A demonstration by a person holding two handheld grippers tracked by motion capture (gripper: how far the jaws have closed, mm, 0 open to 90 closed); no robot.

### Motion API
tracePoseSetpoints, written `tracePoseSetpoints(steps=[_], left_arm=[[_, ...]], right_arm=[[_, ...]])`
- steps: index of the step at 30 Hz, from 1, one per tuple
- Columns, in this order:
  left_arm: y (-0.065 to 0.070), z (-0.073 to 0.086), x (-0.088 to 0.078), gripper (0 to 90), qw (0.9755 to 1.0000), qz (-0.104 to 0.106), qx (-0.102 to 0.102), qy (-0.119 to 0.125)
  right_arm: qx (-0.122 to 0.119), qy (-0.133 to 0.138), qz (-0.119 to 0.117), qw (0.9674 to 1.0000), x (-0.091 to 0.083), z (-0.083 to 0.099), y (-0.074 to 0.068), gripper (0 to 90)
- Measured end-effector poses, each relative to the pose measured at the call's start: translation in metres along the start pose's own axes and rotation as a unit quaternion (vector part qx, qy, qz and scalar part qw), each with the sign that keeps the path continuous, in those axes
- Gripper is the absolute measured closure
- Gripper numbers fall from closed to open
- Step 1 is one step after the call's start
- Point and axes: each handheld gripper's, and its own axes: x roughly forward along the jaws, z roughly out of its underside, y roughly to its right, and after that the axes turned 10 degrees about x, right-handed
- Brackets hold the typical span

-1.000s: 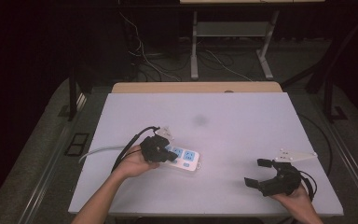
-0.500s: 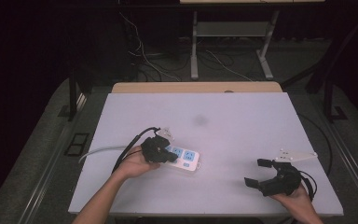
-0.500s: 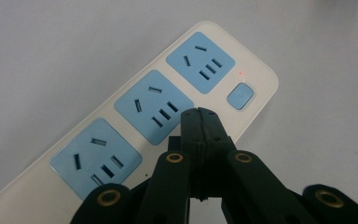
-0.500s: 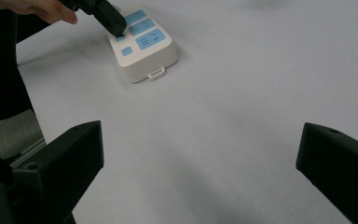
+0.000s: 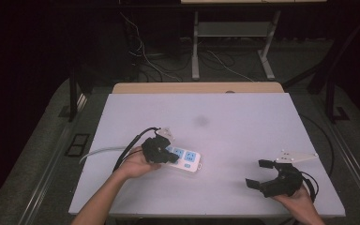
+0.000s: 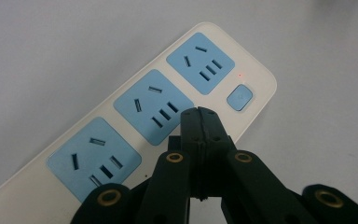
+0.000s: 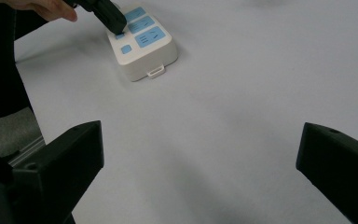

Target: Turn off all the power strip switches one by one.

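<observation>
Here's the white power strip [image 5: 183,160], lying flat on the pale surface [image 5: 243,126] toward the front left, angled with its far end pointing toward the middle. The left gripper [image 5: 155,150] sits right over its near end, and in the left gripper view the jaws are pressed tight together with nothing between them, tips [image 6: 199,116] poised over the strip's edge beside the middle blue socket [image 6: 153,105]. Whether the tips actually touch the casing is hard to call. A small blue button [image 6: 240,97] sits just past the last socket, with a tiny red light [image 6: 239,73] glowing beside it (barely a dot).

Over on the right, well apart from the strip, the right gripper [image 5: 267,176] rests low near the front edge, jaws spread wide and empty. In its own view the two black jaws frame bare surface, and the power strip [image 7: 142,41] lies far ahead at upper left, with the other gripper's closed tip [image 7: 109,16] down on it.
</observation>
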Motion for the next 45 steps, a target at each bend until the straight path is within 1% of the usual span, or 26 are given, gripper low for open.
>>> tracePoseSetpoints(steps=[3, 6, 9, 11, 13, 15, 18, 27, 29, 30, 31, 33, 34, 36, 38, 39, 44, 45], left_arm=[[0.0, 0.001, 0.002, 89.7, 1.0, -0.006, 0.001, 0.004], [0.0, 0.005, 0.001, 89.8, 0.9998, -0.005, -0.012, 0.016], [0.0, 0.007, 0.001, 89.7, 0.9996, -0.005, -0.015, 0.024], [0.0, 0.007, 0.001, 89.7, 0.9996, -0.006, -0.016, 0.023], [0.0, 0.006, 0.0, 89.7, 0.9997, -0.005, -0.015, 0.017], [0.001, 0.005, 0.0, 89.6, 0.9998, -0.004, -0.012, 0.013], [0.002, 0.004, 0.0, 89.6, 0.9999, -0.009, -0.003, 0.006], [0.003, 0.002, 0.0, 89.5, 0.9999, -0.011, 0.001, 0.002], [0.003, 0.002, -0.001, 89.5, 1.0, -0.006, 0.001, 0.005], [0.002, 0.003, -0.004, 89.4, 0.9999, -0.002, -0.001, 0.017], [0.001, 0.003, -0.004, 89.4, 0.9999, -0.009, 0.002, 0.01], [0.001, 0.005, -0.006, 89.5, 0.9999, -0.009, 0.003, 0.013], [0.0, 0.005, -0.008, 89.5, 0.9998, -0.01, 0.002, 0.019], [0.0, 0.005, -0.014, 89.4, 0.9992, -0.008, -0.003, 0.039], [-0.001, 0.003, -0.019, 89.4, 0.9991, -0.008, -0.003, 0.042], [-0.001, 0.001, -0.021, 89.4, 0.9991, -0.009, 0.0, 0.04], [0.001, -0.009, -0.027, 89.4, 0.9985, -0.011, 0.008, 0.052], [0.002, -0.011, -0.028, 89.4, 0.9985, -0.011, 0.013, 0.051]], right_arm=[[-0.001, 0.0, 0.001, 1.0, 0.0, 0.0, -0.001, 0.3], [-0.001, 0.002, 0.001, 1.0, -0.001, 0.0, -0.001, 0.3], [-0.001, 0.001, 0.001, 1.0, -0.001, 0.0, -0.001, 0.3], [-0.001, 0.0, 0.001, 1.0, 0.0, 0.0, -0.001, 0.3], [-0.001, 0.0, 0.001, 1.0, 0.0, 0.0, -0.001, 0.3], [0.0, 0.0, 0.002, 1.0, 0.0, 0.0, 0.0, 0.3], [0.0, -0.001, 0.002, 1.0, 0.0, 0.0, 0.0, 0.3], [0.001, 0.0, 0.002, 1.0, 0.0, 0.0, 0.001, 0.4], [0.001, -0.001, 0.001, 1.0, 0.0, 0.0, 0.0, 0.3], [0.001, 0.0, 0.001, 1.0, 0.0, 0.0, 0.0, 0.3], [0.002, 0.0, 0.001, 1.0, -0.001, 0.0, 0.0, 0.4], [0.003, 0.002, 0.0, 1.0, -0.001, 0.0, 0.001, 0.4], [0.004, 0.003, 0.0, 1.0, -0.001, 0.0, 0.001, 0.4], [0.004, 0.004, 0.001, 1.0, -0.002, 0.0, 0.001, 0.3], [0.006, 0.003, 0.001, 1.0, -0.002, 0.001, 0.001, 0.4], [0.006, 0.003, 0.002, 1.0, -0.002, 0.001, 0.001, 0.4], [0.006, 0.004, 0.002, 1.0, -0.003, 0.0, 0.002, 0.3], [0.005, 0.004, 0.003, 1.0, -0.003, 0.0, 0.002, 0.4]])
